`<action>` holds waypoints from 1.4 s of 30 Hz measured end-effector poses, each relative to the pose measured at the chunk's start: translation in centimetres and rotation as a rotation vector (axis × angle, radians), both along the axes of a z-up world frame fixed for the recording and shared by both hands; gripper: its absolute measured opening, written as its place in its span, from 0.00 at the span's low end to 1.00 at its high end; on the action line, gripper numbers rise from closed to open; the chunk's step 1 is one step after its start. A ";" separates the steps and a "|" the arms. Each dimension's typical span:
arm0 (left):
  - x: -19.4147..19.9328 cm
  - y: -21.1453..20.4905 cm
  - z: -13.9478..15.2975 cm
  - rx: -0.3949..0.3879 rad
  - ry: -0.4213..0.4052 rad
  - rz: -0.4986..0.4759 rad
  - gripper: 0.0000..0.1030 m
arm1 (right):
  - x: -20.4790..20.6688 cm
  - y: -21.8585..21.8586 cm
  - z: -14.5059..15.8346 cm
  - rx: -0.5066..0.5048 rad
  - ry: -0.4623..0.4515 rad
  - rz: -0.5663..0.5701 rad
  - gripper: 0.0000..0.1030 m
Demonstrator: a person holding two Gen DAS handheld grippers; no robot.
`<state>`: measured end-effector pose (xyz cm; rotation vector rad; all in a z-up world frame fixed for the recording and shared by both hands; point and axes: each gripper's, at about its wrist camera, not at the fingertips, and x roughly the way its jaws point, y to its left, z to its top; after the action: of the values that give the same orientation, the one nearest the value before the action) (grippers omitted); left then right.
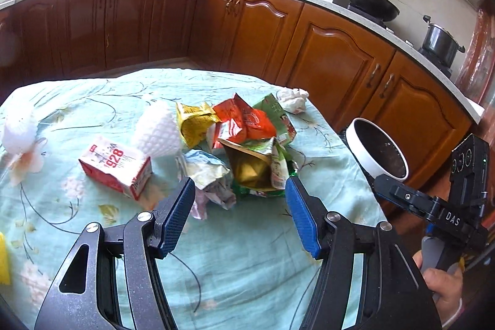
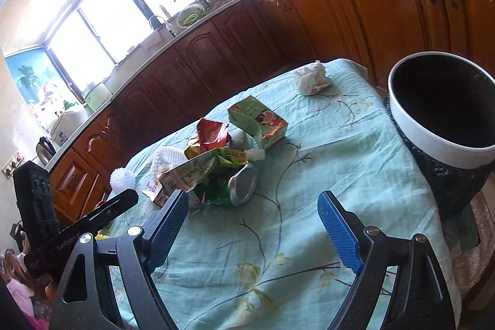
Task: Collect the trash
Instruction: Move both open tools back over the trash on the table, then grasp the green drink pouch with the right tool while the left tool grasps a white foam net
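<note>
A heap of crumpled wrappers lies in the middle of the table with the pale green flowered cloth. Beside the heap are a red and white carton, a white foam net and a crumpled tissue at the far edge. My left gripper hovers open just short of the heap, nothing between its blue pads. My right gripper is open too, over the cloth, with the heap ahead on its left and a green carton behind. A black bin with a white rim stands at the table's right edge.
Brown kitchen cabinets curve behind the table under a counter with a wok and a pot. A second white foam net lies on the table's left. The other gripper's body and a hand show at right.
</note>
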<state>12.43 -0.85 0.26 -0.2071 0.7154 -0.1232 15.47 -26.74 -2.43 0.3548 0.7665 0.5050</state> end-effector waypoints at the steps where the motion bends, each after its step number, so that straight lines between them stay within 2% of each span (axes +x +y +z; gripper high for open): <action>1: 0.1 0.5 0.1 0.003 -0.001 0.008 0.60 | 0.0 0.6 0.2 0.000 -0.004 0.012 0.85; 10: 3.0 4.5 -0.6 0.057 0.022 0.087 0.63 | 2.0 5.2 -0.6 0.030 0.026 0.094 0.83; 16: 6.0 6.2 -1.2 0.101 0.045 0.103 0.64 | 3.3 7.1 -0.9 0.047 0.049 0.112 0.73; 22: 8.8 6.1 -2.1 0.163 0.062 0.062 0.66 | 5.1 9.6 -0.4 0.027 0.049 0.118 0.52; 25: 10.0 6.2 -3.0 0.177 0.084 0.057 0.66 | 6.3 11.0 -1.4 -0.012 0.090 0.129 0.32; 26: 10.3 6.2 -3.4 0.179 0.094 0.054 0.65 | 6.5 11.3 -1.9 -0.022 0.110 0.135 0.19; 27: 10.5 6.2 -3.7 0.176 0.103 0.048 0.64 | 6.4 11.4 -2.3 -0.028 0.119 0.140 0.10; 28: 10.6 6.2 -3.9 0.169 0.108 0.038 0.54 | 6.1 11.3 -2.5 -0.041 0.112 0.140 0.06; 29: 10.6 6.1 -4.0 0.164 0.115 0.025 0.40 | 5.8 11.1 -2.6 -0.057 0.105 0.142 0.05; 32: 10.4 5.3 -4.4 0.163 0.125 -0.009 0.22 | 4.9 9.3 -3.1 -0.074 0.111 0.142 0.04; 35: 9.9 4.6 -4.5 0.152 0.126 -0.031 0.16 | 3.6 7.0 -3.1 -0.055 0.103 0.132 0.03; 39: 8.8 4.2 -4.1 0.103 0.123 -0.042 0.15 | 1.7 3.6 -1.7 -0.049 0.049 0.090 0.03; 42: 7.6 4.1 -3.0 0.071 0.102 -0.035 0.15 | 0.5 1.5 -0.7 -0.094 -0.001 0.040 0.03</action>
<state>20.02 3.29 -2.74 -0.1334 0.8239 -0.1206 15.96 -25.19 -3.17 0.2524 0.7945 0.5043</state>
